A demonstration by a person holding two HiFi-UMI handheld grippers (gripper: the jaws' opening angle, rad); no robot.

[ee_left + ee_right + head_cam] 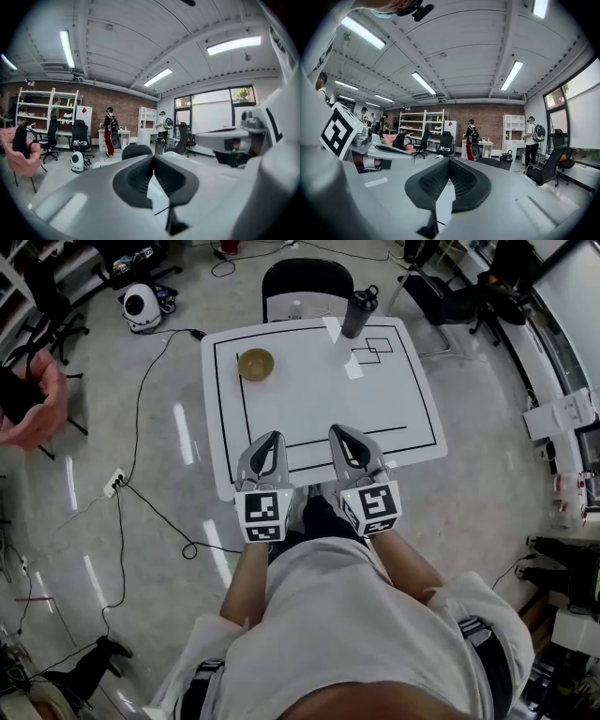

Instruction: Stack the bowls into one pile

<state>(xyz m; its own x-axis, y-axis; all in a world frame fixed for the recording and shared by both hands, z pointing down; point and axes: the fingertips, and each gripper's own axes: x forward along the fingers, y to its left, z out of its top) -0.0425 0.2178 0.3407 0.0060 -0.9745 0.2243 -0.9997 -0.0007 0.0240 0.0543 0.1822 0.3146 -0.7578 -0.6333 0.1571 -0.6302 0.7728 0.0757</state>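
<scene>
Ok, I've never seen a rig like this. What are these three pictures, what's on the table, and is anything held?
There is no robot arm. A person holds a two-jaw gripper in each hand. The top-down picture comes from a camera on the person's head. It shows the left gripper and right gripper, each with its marker cube, at the table's near edge. The other two pictures come from cameras riding on each gripper, looking along its jaws into the room. On the table are a brown bowl (one or a nested pile, I can't tell), a dark bottle and white slips. Both grippers are shut and hold nothing.
</scene>
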